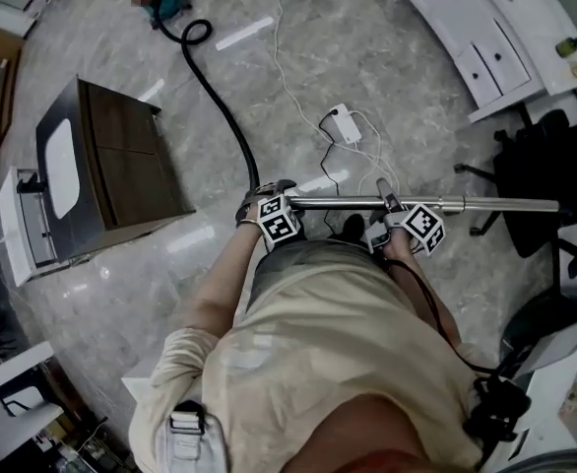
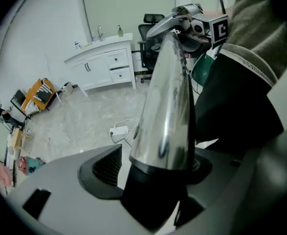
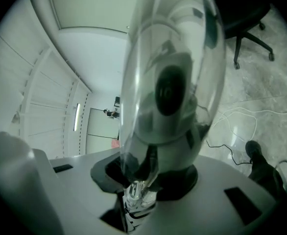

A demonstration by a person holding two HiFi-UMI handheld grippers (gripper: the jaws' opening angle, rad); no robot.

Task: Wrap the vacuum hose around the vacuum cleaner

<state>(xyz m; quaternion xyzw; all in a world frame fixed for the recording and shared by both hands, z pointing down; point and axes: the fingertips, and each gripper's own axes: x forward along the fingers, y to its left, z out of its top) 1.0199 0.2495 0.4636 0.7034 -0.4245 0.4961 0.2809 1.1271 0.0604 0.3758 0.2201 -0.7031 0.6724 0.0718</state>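
— Hose (image 1: 220,106) whereabouts, head view first?
— It lies black on the floor (image 1: 367,57). From the left gripper (image 1: 272,193) it curves up and away, then loops near a teal vacuum cleaner (image 1: 175,0) at the far top, which is partly under a mosaic patch. It lies stretched out, not wound round the machine.
— And the grippers there?
— Both clamp a metal tube (image 1: 466,204) held level in front of the person. The left one is at the hose end and the right gripper (image 1: 392,213) is further along. A dark cabinet (image 1: 121,156) stands to the left, and a white adapter (image 1: 343,123) with its cable lies on the floor beyond the tube.
— Left gripper view?
— The jaws stand wide, yet they press on the tube's black cuff (image 2: 155,190). The shiny tube runs away from the camera to the right gripper near its far end. A white cabinet (image 2: 104,65) stands against the wall behind.
— Right gripper view?
— The jaws sit closer together here, clenched on the bare shiny tube, which fills the middle of the view. An office chair (image 3: 246,13) stands on the floor at the upper right.
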